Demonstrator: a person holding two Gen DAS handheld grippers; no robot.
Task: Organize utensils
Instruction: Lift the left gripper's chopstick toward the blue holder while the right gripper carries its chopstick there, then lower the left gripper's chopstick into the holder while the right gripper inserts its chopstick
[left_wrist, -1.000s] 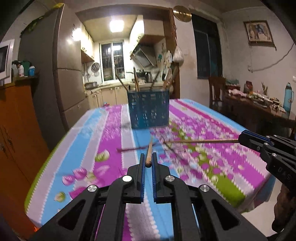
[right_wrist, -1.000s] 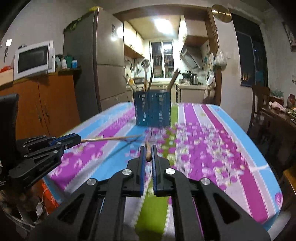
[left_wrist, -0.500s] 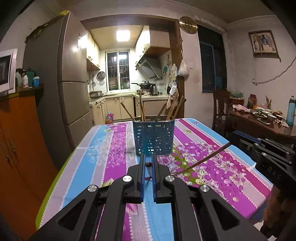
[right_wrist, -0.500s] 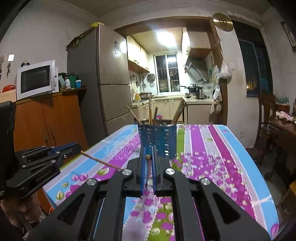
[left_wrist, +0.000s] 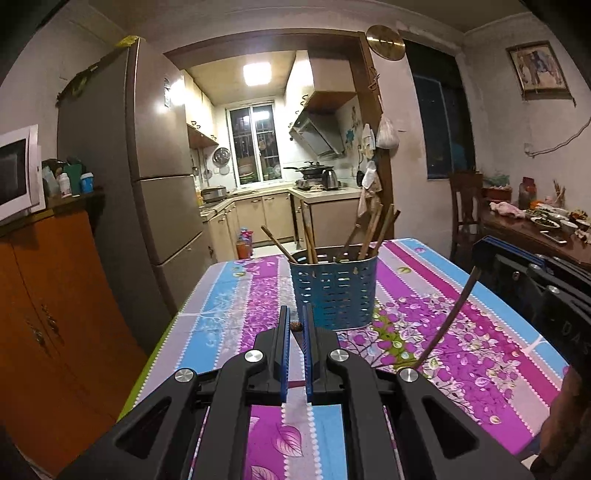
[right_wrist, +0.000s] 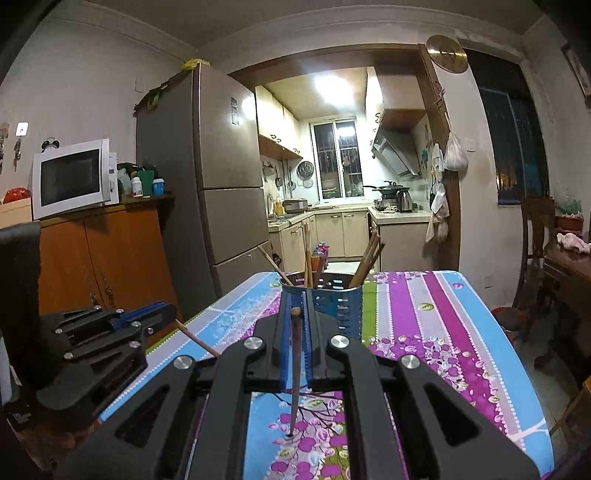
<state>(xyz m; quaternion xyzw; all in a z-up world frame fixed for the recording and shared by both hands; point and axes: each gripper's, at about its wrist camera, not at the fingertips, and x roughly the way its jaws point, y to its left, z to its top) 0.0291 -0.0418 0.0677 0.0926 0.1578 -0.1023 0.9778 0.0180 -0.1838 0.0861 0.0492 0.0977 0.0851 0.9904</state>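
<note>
Left tongs (left_wrist: 294, 325): jaws nearly closed, clamped on the upper end of one chopstick (left_wrist: 295, 326); only its butt end shows between the blue pads in the left wrist view, the shaft hanging below and out of sight there.
Right tongs (right_wrist: 296, 314): jaws nearly closed on a second chopstick (right_wrist: 294, 373), gripped near its top; shaft hangs steeply down, tip close to the tablecloth (right_wrist: 443, 332) or touching it; cannot tell which.
Cross views: the right wrist view shows the left tongs off to its left, their stick slanting down toward the table; the left wrist view shows the right tongs at its right edge, their stick curving down beside them.
Why held so: judged that a grip near the thick end lets the thin end lead, suited to dropping each stick tip-first into a holder.
Utensil holder (left_wrist: 334, 291): blue perforated caddy, just ahead of both tongs, slightly right of the left pair; upright on the table.
Contents: several wooden chopsticks (left_wrist: 371, 230) already lean inside, splayed against the rim.
Loose utensils: none seen lying on the cloth near either tongs.
Step in hand (judgement): carry phase, both sticks lifted, holder not yet reached.
Next move needs: tips brought over the rim, then release.
Risk: sticks inside lean outward and could block entry.
</note>
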